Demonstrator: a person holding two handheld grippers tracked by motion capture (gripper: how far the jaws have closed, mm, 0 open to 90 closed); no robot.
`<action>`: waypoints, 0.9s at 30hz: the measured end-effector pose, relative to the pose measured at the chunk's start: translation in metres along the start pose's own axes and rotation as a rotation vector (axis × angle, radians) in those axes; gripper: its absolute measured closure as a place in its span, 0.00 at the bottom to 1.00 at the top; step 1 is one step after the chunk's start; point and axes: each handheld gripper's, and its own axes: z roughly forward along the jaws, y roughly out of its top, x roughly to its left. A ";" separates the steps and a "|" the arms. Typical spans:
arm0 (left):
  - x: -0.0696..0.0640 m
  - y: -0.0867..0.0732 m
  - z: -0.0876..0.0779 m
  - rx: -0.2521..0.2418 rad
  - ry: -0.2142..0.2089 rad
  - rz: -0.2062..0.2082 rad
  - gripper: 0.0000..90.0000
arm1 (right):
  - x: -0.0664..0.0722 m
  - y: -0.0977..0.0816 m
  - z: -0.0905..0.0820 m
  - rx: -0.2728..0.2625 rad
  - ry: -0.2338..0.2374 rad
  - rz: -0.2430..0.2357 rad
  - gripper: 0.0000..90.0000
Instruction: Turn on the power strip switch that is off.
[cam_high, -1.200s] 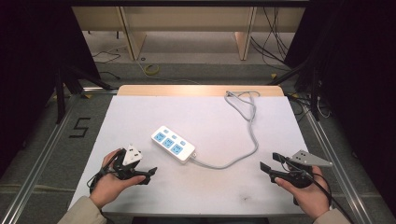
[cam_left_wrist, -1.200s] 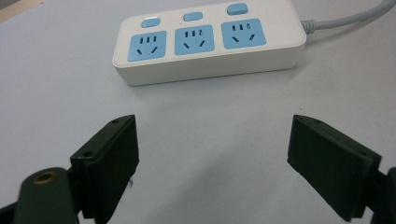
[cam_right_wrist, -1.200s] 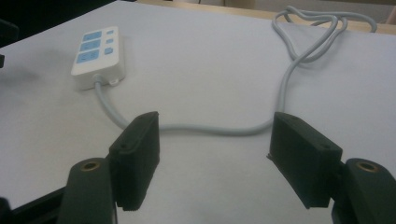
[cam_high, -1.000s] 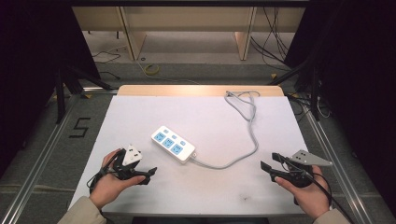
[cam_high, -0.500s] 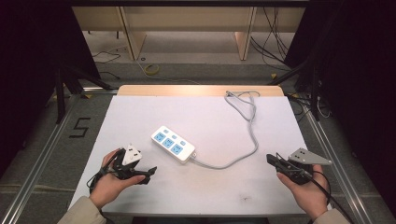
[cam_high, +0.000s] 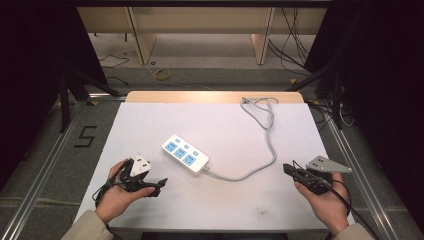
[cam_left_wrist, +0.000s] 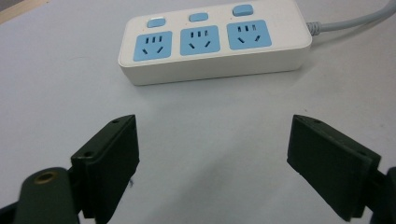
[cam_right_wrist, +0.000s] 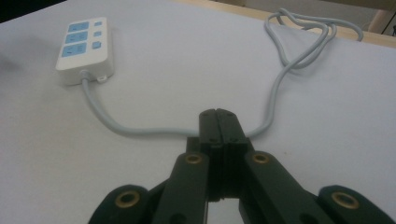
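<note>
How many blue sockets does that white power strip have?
3, in one row along the top of the power strip: left socket, middle socket, right socket. None appear hidden.

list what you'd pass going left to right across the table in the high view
left gripper → power strip → grey cable → right gripper

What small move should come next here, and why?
Probably ease the left gripper forward toward the power strip: its jaws stand wide open and empty, aimed straight at the strip's side. The right gripper has just closed on nothing, the grey cable lying beyond its tips.
</note>
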 end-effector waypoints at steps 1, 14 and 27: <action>0.000 0.000 0.000 0.000 0.000 0.000 0.18 | 0.000 0.000 0.000 0.000 0.000 0.000 1.00; 0.000 0.000 0.000 0.003 0.002 0.000 0.18 | 0.006 0.007 0.007 0.013 0.020 -0.012 1.00; 0.000 0.001 0.001 0.004 0.000 -0.004 0.18 | 0.009 0.010 0.013 0.024 0.028 -0.021 1.00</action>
